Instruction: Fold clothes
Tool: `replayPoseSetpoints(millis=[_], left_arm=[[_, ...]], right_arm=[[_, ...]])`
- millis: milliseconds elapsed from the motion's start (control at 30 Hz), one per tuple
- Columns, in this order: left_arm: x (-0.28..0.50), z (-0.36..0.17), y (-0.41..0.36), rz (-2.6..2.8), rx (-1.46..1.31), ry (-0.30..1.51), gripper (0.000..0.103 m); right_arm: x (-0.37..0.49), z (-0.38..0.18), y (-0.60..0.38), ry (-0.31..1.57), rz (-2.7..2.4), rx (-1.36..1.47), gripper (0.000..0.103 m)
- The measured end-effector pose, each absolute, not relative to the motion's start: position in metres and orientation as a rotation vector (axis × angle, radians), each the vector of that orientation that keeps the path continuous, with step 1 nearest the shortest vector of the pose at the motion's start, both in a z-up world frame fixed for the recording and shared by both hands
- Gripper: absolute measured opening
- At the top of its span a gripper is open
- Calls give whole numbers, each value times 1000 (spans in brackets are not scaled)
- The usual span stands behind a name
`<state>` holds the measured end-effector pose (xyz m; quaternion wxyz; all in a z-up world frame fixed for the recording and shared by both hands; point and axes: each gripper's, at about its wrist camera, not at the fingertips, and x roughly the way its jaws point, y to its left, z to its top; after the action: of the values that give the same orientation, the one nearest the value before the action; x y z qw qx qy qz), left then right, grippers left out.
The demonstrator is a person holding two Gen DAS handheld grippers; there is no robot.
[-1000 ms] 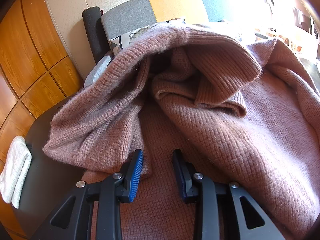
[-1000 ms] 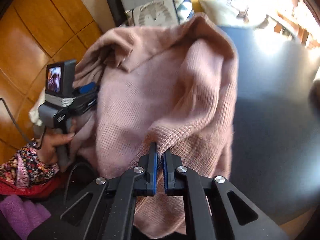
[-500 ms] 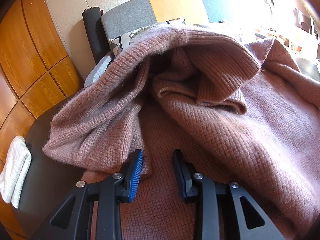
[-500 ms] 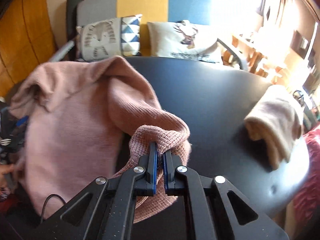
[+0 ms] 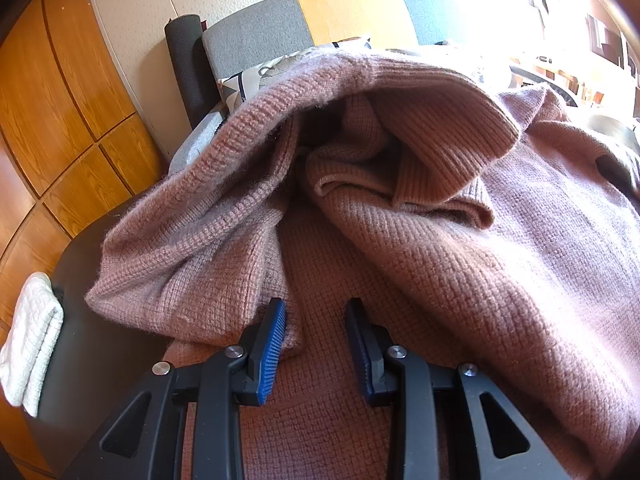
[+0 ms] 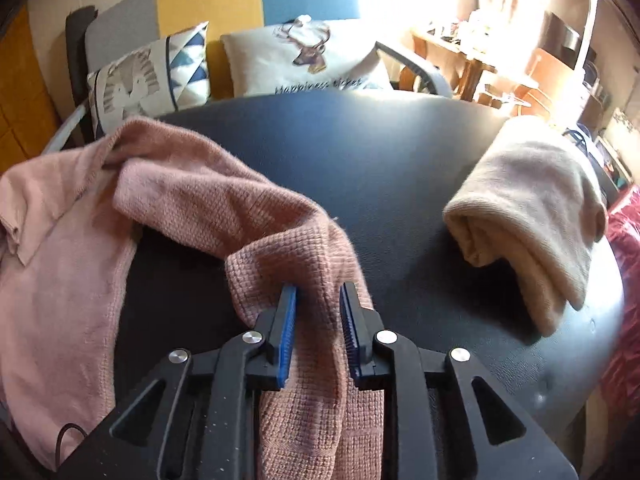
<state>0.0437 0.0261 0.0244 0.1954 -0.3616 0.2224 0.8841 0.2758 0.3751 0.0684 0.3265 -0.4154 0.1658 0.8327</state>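
A pink knit sweater [image 5: 440, 260] lies bunched on the dark round table [image 5: 80, 328], its ribbed collar folded over at the top. My left gripper [image 5: 316, 320] rests over its lower part, jaws apart, the knit lying under and between them without being pinched. In the right wrist view the sweater [image 6: 60, 280] spreads to the left, and one stretched-out corner of it runs between the fingers of my right gripper [image 6: 318, 304]. Those jaws are opening, and the fabric sits loose between the blue pads [image 6: 289, 320].
A folded beige garment [image 6: 528, 208] lies on the table [image 6: 360, 140] at the right. A folded white towel [image 5: 32, 340] sits at the table's left edge. Behind the table stands a sofa with a patterned cushion [image 6: 152, 76] and a deer cushion [image 6: 304, 60].
My right gripper swung to the right across the table, dragging the sweater's corner with it, and its jaws have parted from shut. The left gripper stayed put.
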Motion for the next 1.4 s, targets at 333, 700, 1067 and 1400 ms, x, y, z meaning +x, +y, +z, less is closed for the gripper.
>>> replayPoseSetpoints(millis=[333,700,1067,1400], left_arm=[[46,23,32,2490,-1000,664,32],[50,24,40,2493,-1008,664,32],[48,24,39,2497,-1000,668,32],[55,23,41,2492,-1008,665,32]], right_arm=[[318,43,333,726,2095,-1054,28],[304,21,371,336,2055,-1136,19],[296,70,326,521,2156,-825,45],[132,44,183,189,2604,-1338,45]])
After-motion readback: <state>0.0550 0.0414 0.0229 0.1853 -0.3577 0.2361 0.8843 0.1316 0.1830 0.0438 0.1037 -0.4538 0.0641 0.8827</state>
